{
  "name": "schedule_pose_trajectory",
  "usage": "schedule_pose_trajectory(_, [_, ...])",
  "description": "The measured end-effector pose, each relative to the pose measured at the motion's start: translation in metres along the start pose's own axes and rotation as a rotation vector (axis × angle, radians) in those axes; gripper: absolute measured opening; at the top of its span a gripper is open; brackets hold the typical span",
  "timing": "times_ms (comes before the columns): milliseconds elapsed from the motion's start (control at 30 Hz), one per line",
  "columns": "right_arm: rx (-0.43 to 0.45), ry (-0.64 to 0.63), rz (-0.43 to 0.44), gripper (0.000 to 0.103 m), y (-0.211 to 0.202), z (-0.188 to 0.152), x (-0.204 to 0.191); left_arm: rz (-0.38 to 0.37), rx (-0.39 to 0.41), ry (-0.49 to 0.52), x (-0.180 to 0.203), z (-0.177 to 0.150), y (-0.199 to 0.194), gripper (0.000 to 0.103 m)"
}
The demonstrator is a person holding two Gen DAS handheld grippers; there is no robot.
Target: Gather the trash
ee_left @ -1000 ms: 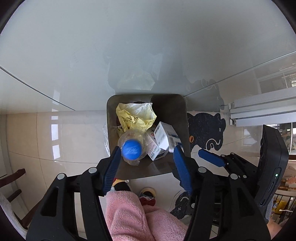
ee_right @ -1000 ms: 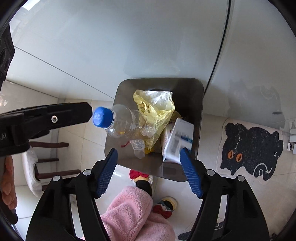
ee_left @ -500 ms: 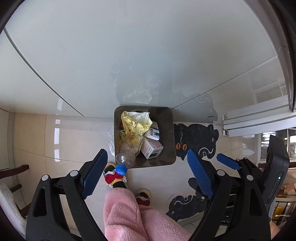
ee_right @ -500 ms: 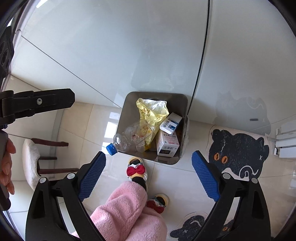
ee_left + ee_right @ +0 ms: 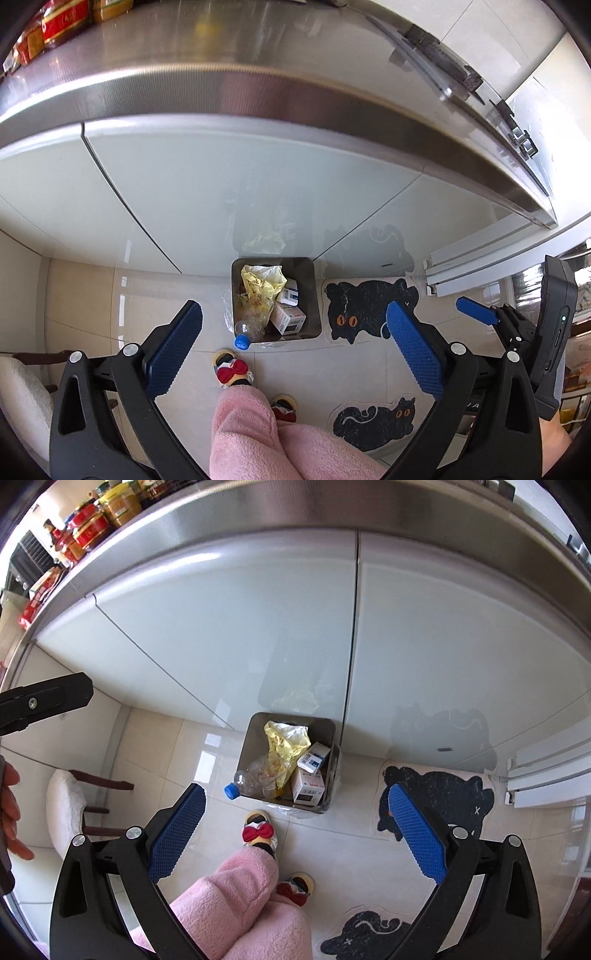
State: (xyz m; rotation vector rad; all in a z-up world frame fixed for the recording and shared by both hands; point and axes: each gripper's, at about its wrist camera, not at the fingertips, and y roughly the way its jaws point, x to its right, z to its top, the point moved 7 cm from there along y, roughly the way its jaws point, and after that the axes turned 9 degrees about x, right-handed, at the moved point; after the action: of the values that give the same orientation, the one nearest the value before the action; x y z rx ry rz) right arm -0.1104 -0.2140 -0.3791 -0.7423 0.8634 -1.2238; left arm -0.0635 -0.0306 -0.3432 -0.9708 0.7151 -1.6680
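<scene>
A square grey trash bin stands on the floor against white cabinet doors. It holds a yellow plastic bag, two white boxes and a clear plastic bottle with a blue cap that sticks out over the near left rim. My left gripper is open and empty, high above the bin. My right gripper is open and empty, also high above it.
A steel countertop edge runs above the cabinets, with jars at its left. Black cat-shaped mats lie right of the bin. The person's pink-clad legs and slippers stand before it. A white-cushioned chair is left.
Both grippers have risen well away from the bin, so the countertop now shows. The bottle, near my left gripper a second ago, lies in the bin with its cap over the rim.
</scene>
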Motion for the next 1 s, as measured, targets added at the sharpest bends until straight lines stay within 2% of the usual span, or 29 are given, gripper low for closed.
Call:
schedule_pose_trajectory(200, [0.110, 0.025, -0.062, 0.100, -0.063, 0.038, 0.004, 0.013, 0.115, 0.062, 0.019, 0.027, -0.060, 0.095])
schedule_pose_trajectory(400, [0.238, 0.043, -0.061, 0.100, -0.126, 0.077, 0.000, 0.059, 0.232, 0.109, 0.035, 0.055, -0.111, 0.095])
schedule_pose_trajectory(567, [0.337, 0.012, -0.100, 0.100, -0.174, 0.109, -0.005, 0.088, 0.356, 0.083, 0.043, 0.085, -0.160, 0.095])
schedule_pose_trajectory(700, [0.433, 0.010, -0.117, 0.100, -0.211, 0.135, -0.007, 0.107, 0.458, 0.111, 0.055, 0.110, -0.197, 0.095])
schedule_pose_trajectory(767, [0.474, 0.013, -0.124, 0.100, -0.227, 0.145, -0.008, 0.090, 0.486, 0.119, 0.063, 0.119, -0.211, 0.095])
schedule_pose_trajectory(1000, [0.575, 0.018, -0.154, 0.100, -0.269, 0.177, -0.016, 0.105, 0.575, 0.168, 0.084, 0.142, -0.246, 0.095])
